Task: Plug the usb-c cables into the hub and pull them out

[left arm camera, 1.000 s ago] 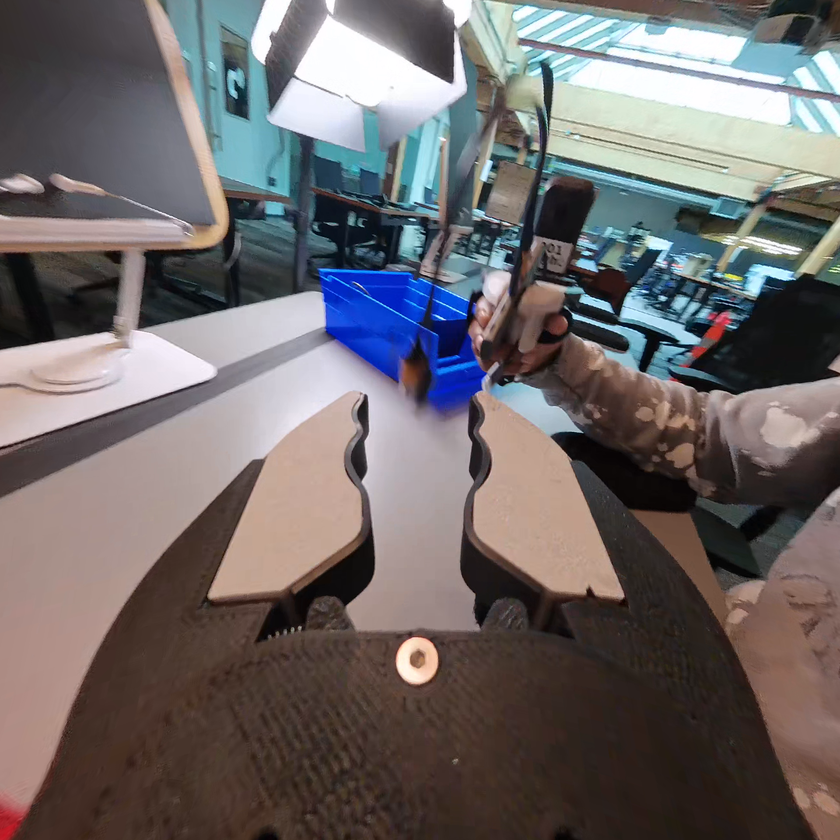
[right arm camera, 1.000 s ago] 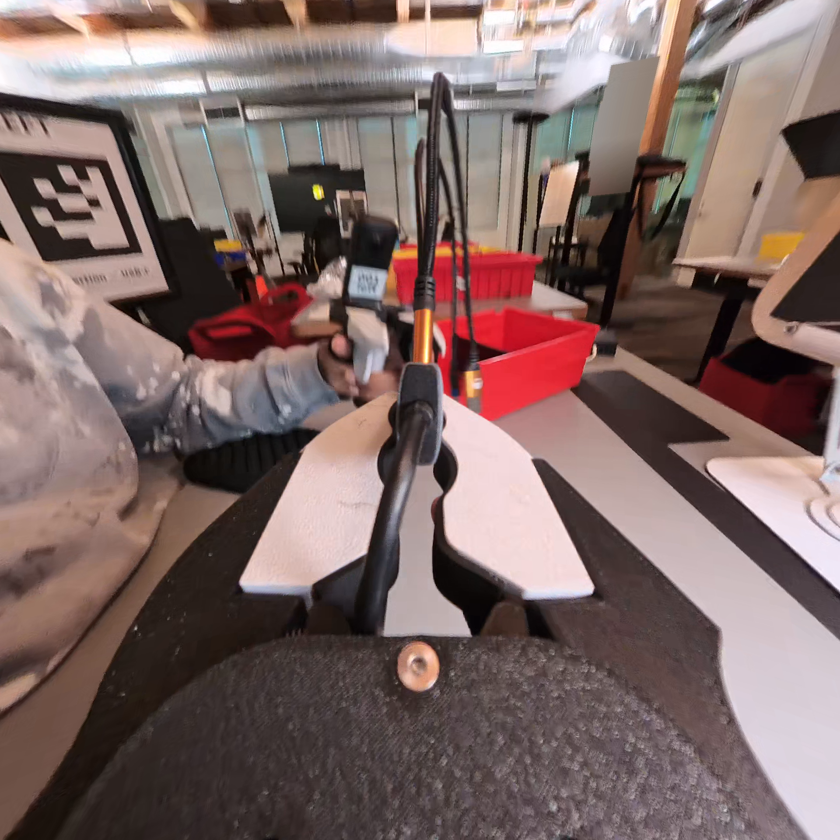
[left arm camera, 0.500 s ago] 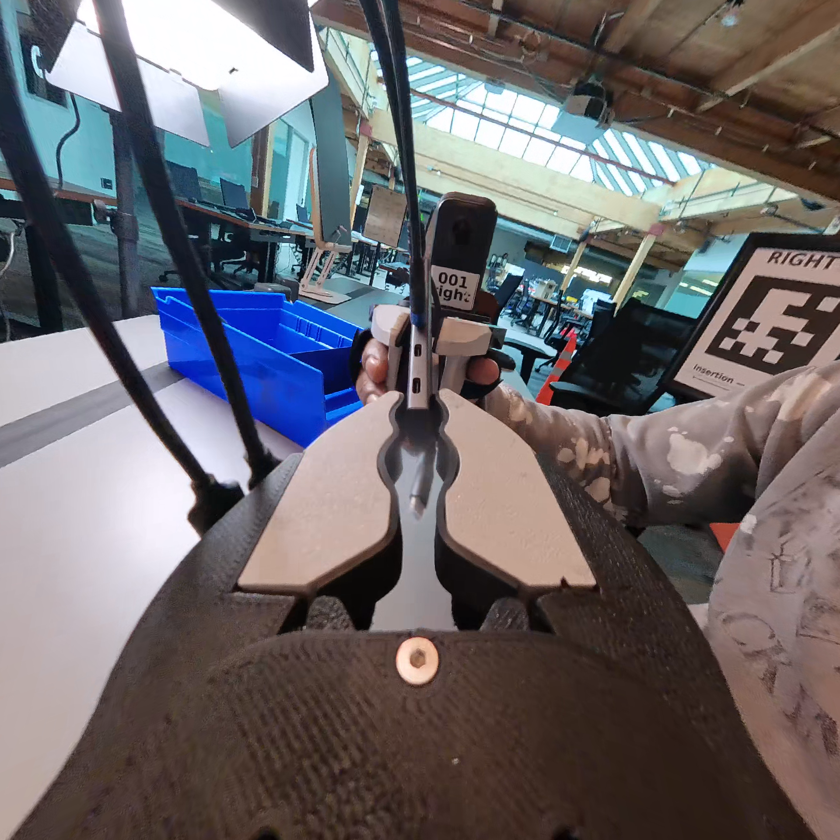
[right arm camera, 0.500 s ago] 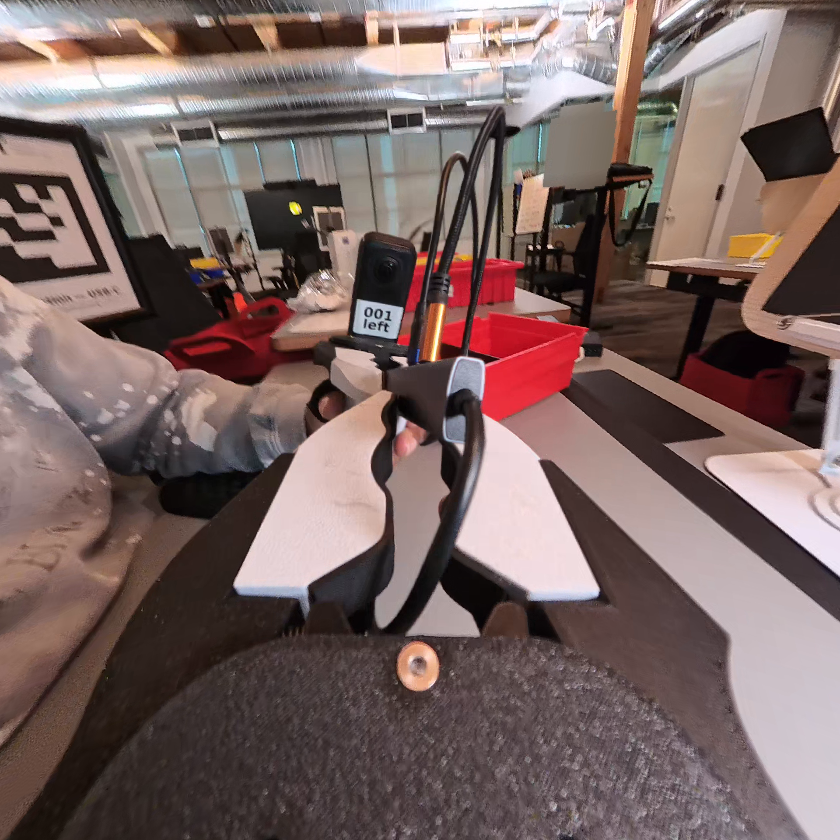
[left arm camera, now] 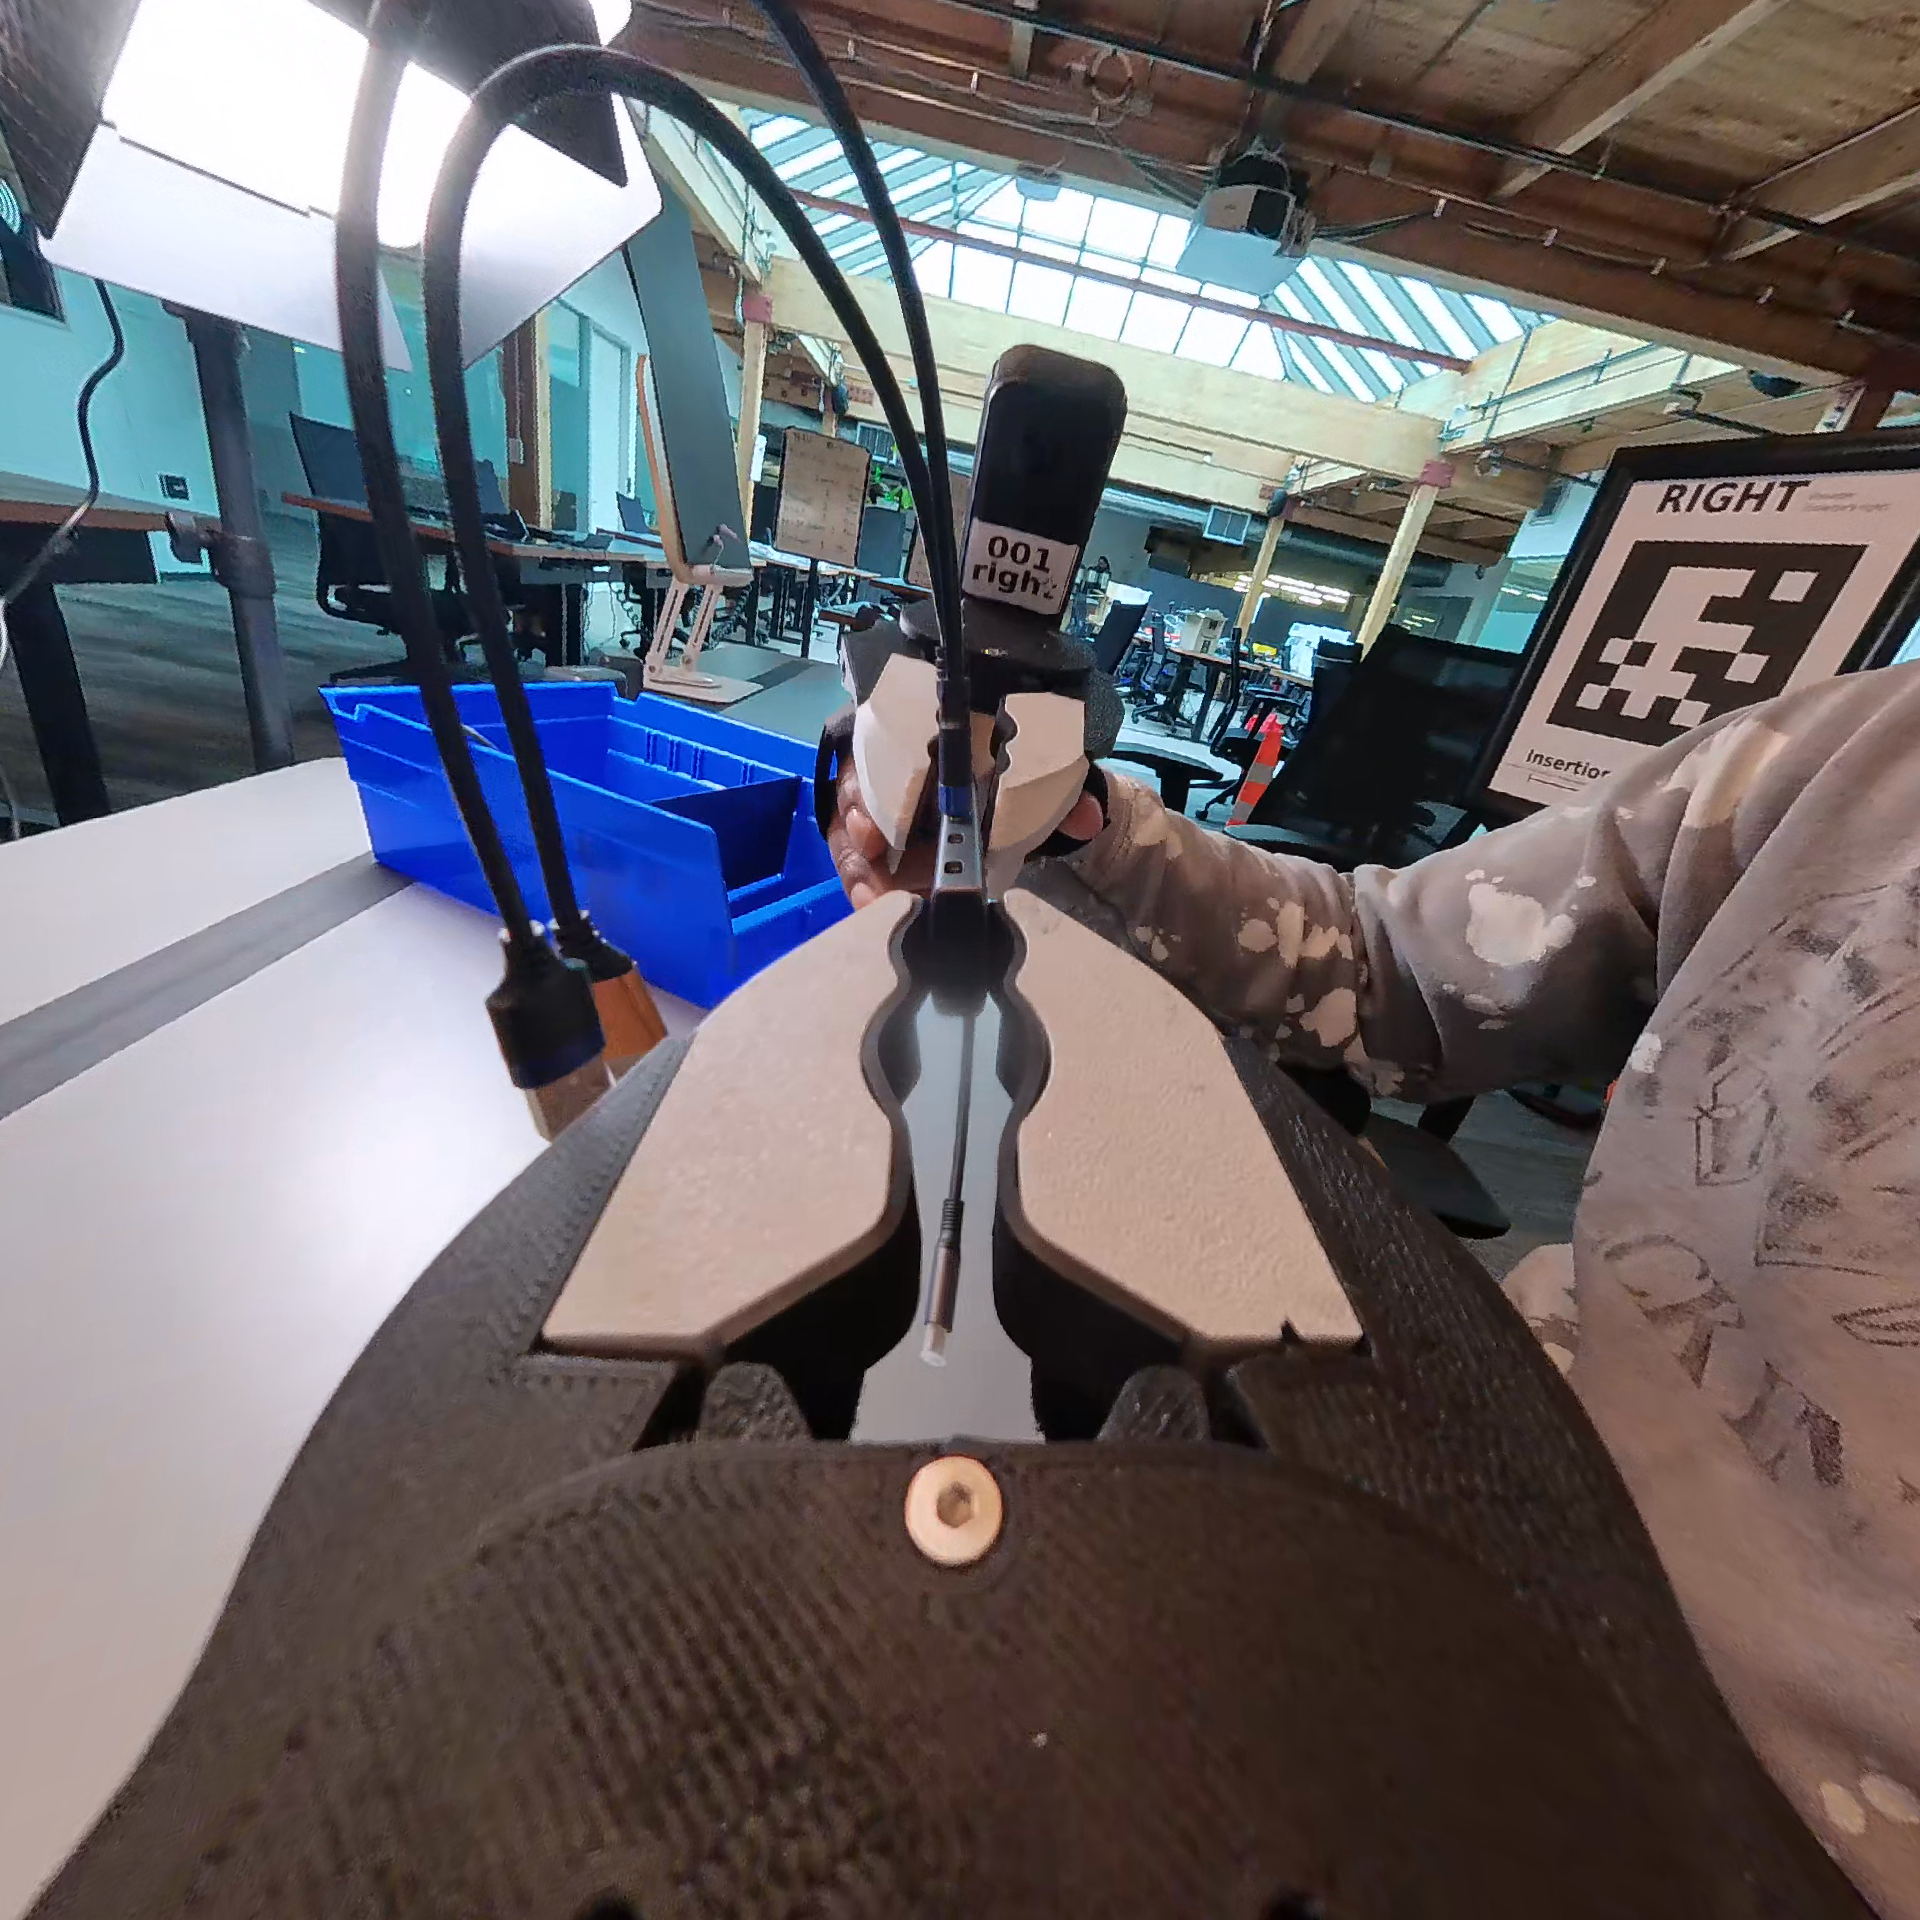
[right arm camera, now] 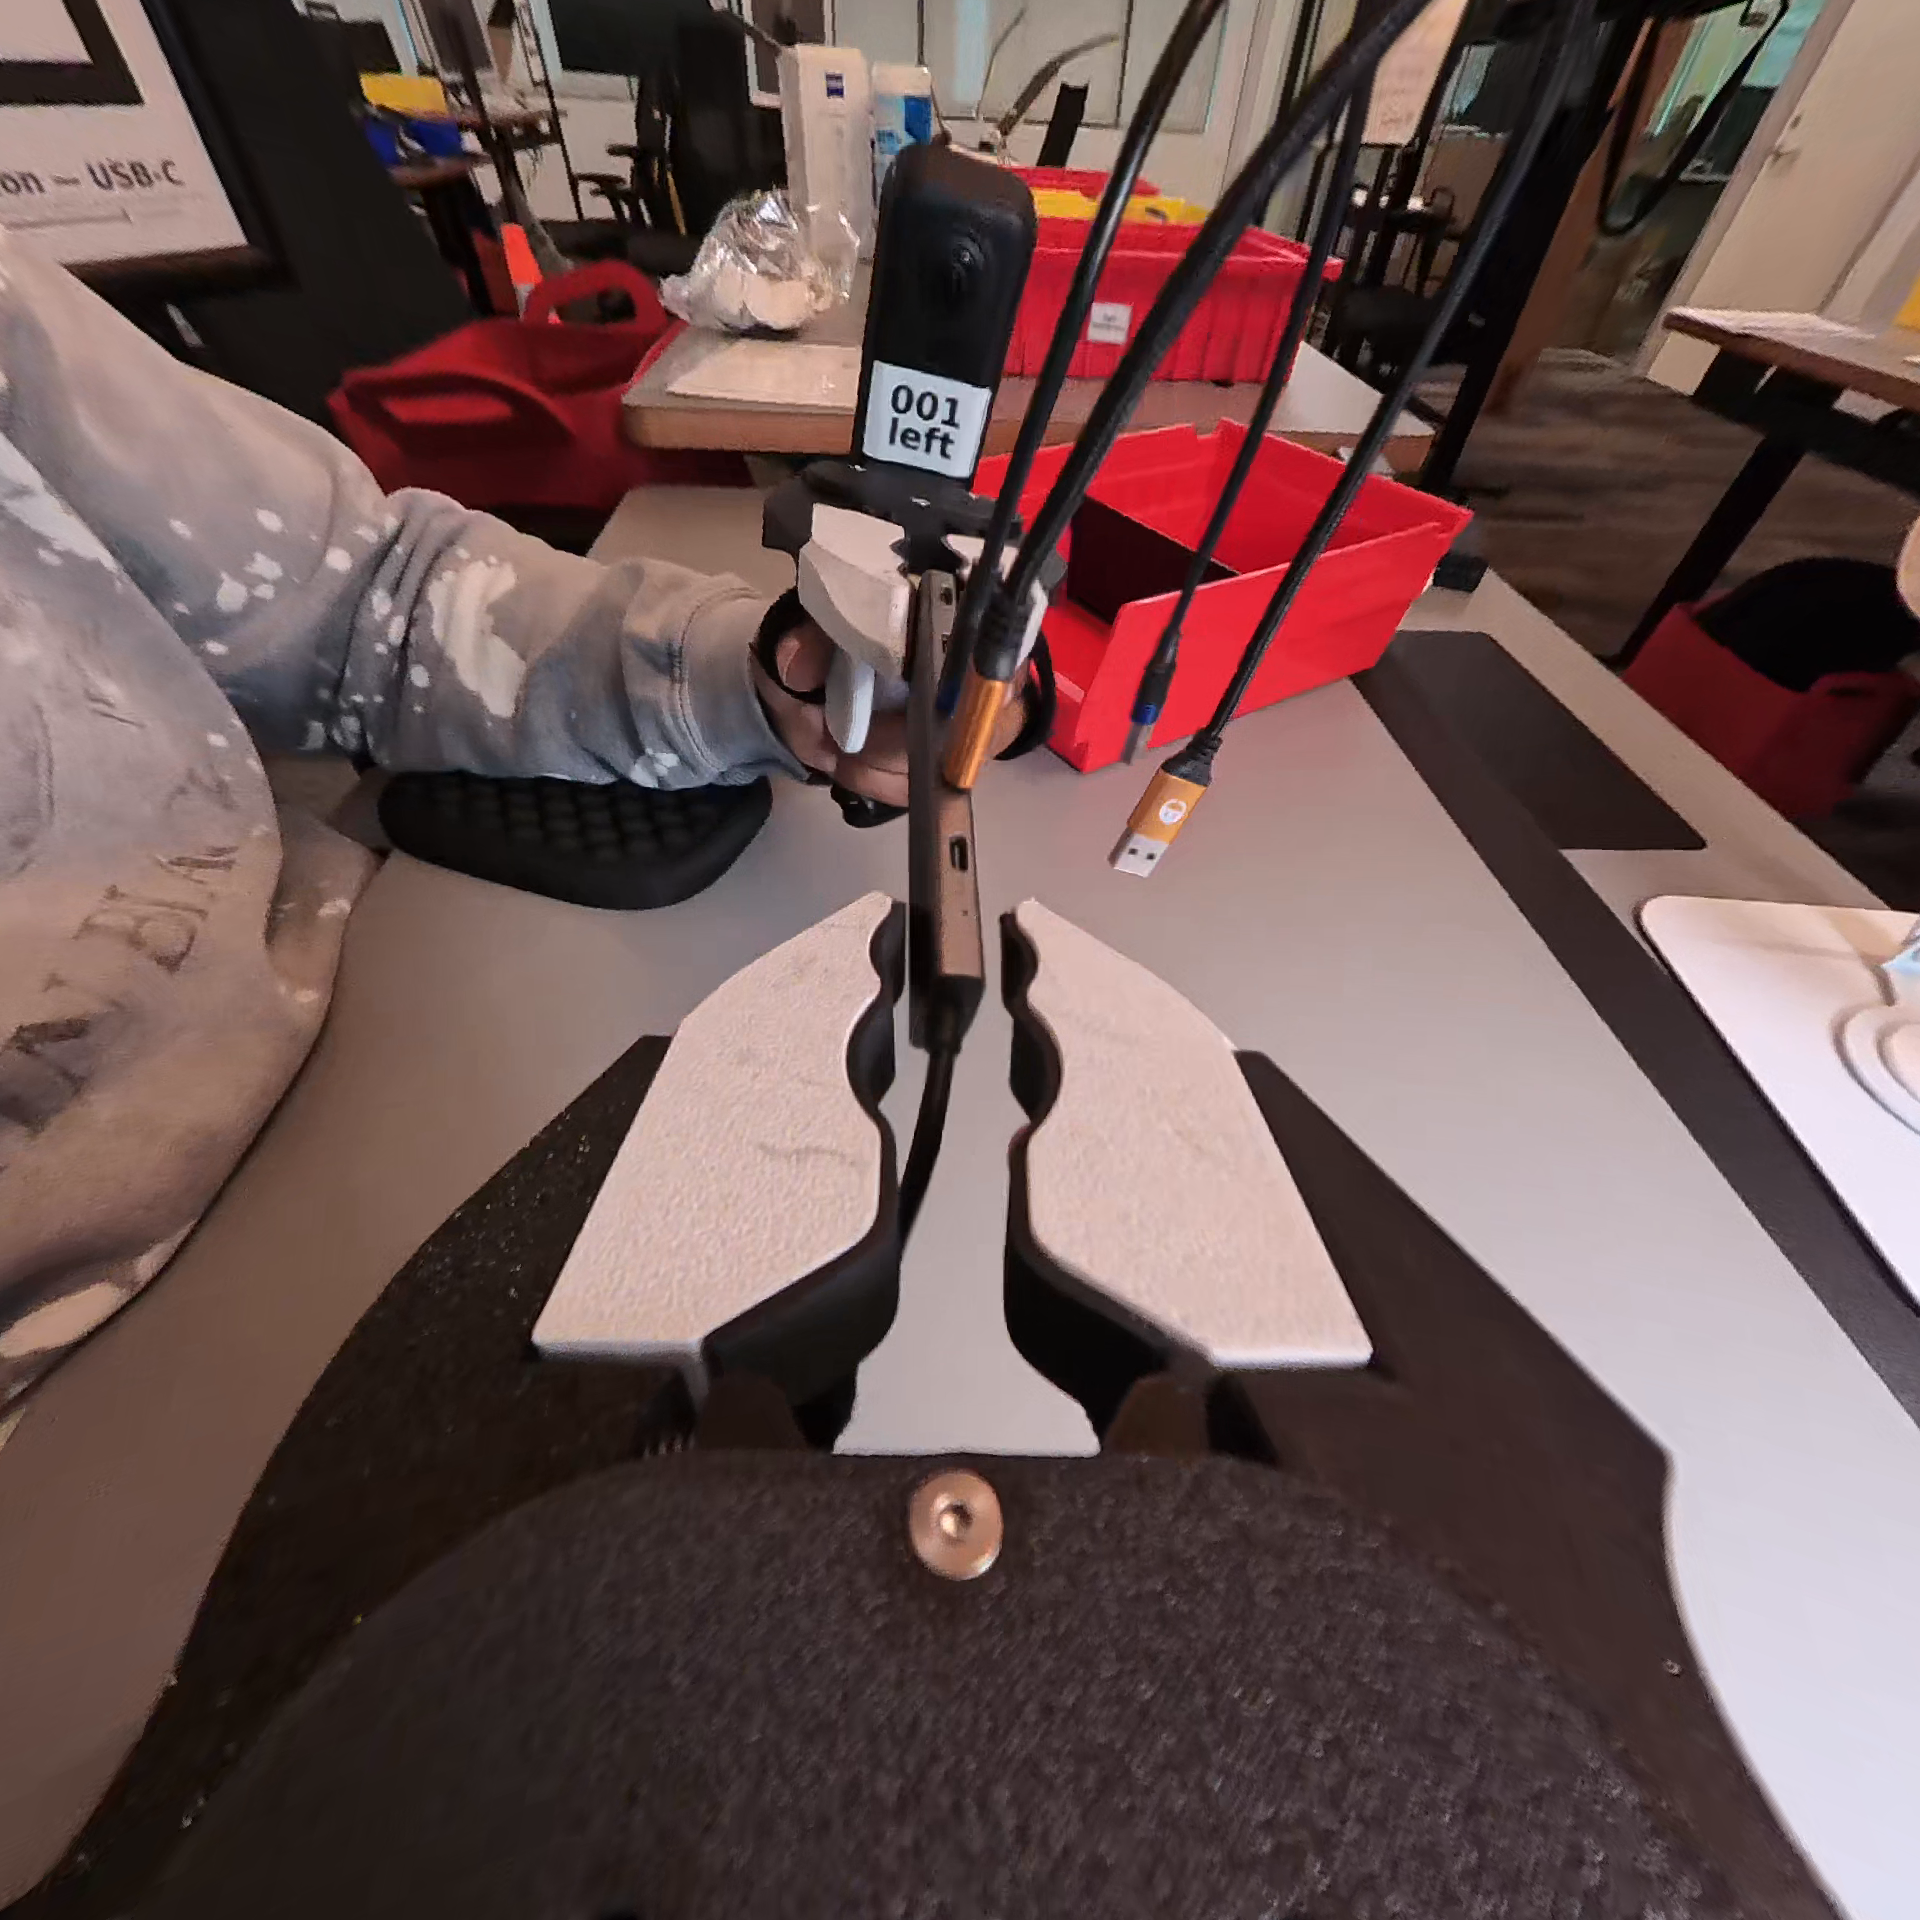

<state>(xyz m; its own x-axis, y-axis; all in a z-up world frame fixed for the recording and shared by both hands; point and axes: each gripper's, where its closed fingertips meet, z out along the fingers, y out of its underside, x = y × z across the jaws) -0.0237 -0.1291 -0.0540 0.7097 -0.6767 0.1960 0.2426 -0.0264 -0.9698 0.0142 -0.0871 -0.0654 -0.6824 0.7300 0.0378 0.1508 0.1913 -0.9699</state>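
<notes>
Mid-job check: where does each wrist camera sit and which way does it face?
Left wrist view: behind the left gripper, facing the hub, right gripper, blue bin; left fingers, right sleeve show.
Right wrist view: behind the right gripper, facing left gripper, red bin; right fingers, left sleeve.
Shared: hub, table; cameras face each other.

Hub (right arm camera: 943, 914) upright between facing left gripper (left arm camera: 954, 914) and right gripper (right arm camera: 948, 920); cables (right arm camera: 1226, 436) hang above table (right arm camera: 1351, 1039); bin (right arm camera: 1278, 582) behind.

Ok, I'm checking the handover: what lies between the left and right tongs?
The grey hub spans that stretch, from the right tongs to the left tongs, seen in the right wrist view.
</notes>
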